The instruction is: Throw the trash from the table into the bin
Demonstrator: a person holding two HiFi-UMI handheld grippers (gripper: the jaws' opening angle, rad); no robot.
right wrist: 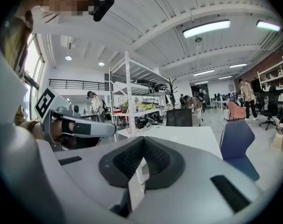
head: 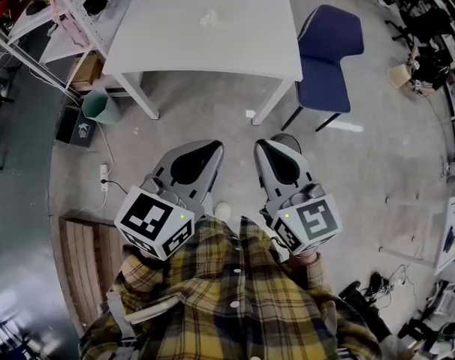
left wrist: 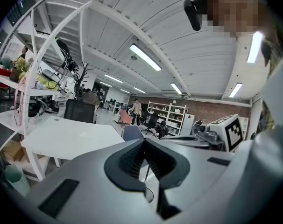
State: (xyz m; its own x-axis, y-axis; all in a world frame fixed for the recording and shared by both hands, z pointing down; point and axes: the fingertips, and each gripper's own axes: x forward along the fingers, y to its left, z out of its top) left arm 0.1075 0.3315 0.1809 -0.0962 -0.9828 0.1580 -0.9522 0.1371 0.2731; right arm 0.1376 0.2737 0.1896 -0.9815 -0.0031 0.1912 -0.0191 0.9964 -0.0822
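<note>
Both the left gripper (head: 209, 153) and right gripper (head: 266, 151) are clenched empty, so reaching in like that might just knock the trash (head: 209, 17) off the table (head: 242, 47).

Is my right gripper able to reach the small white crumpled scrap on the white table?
Probably not: the right gripper is shut near your body, and the scrap lies far across the table.

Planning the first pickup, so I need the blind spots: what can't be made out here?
Trash on the table: head view, too small to tell what it is.
Bin: head view, too small and aslant to show its contents; left gripper view, dim at the edge.
White scrap on the floor: head view, too small to identify.
</note>
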